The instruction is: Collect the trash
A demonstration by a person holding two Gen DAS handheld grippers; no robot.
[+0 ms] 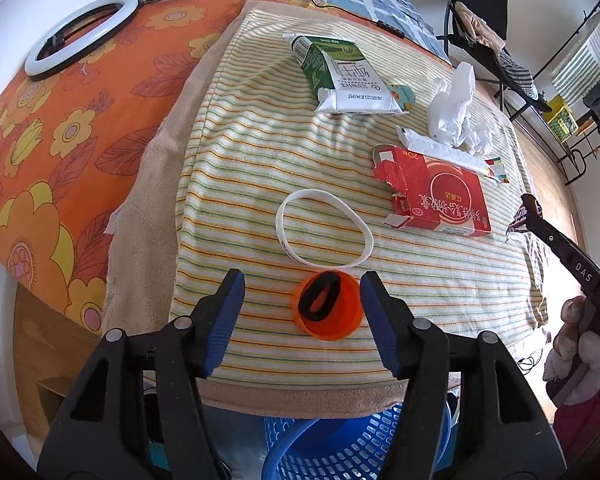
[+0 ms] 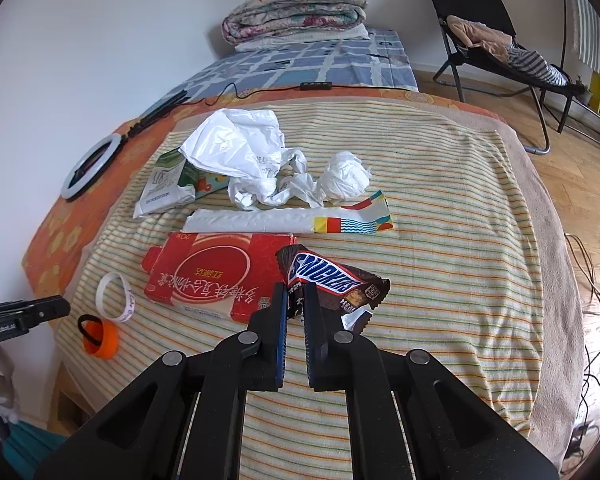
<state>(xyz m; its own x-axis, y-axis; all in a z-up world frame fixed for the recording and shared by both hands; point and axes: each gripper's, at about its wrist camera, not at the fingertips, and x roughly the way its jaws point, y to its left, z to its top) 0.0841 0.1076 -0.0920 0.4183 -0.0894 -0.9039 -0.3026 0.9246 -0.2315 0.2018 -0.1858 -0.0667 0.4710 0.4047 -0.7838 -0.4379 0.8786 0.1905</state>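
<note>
A blue basket (image 1: 332, 444) is seen at the bottom of the left wrist view, below the near edge of the striped towel (image 1: 236, 184); it is judged to be the receptacle for the trash, placed low so that items can be dropped over the edge.

The left gripper (image 1: 302, 292) is held with its jaws standing apart and nothing pressed between them. An orange cap (image 1: 327, 306), with a black band lying inside it, sits on the towel between the fingertips but is not gripped; contact with the right-hand pad cannot be ruled out. No earlier picture being supplied, it cannot be told whether the cap is being approached or has been let go.

The right gripper (image 2: 295, 300) is closed on a Snickers wrapper (image 2: 332, 280), pinched at its near edge. The wrapper appears held just above the towel, presumably for carrying to the basket.

Just beyond the cap a white wristband (image 1: 324, 232) lies flat. Further out, a torn red box (image 2: 216, 276) rests beside the wrapper. Behind it lie a long white packet (image 2: 284, 220), crumpled tissue (image 2: 342, 178) and a white plastic bag (image 2: 236, 140). A green milk carton (image 1: 340, 72) lies on its side at the far left. These items remain uncollected. A ring light (image 1: 80, 32) on the orange sheet is judged not to be trash.
</note>
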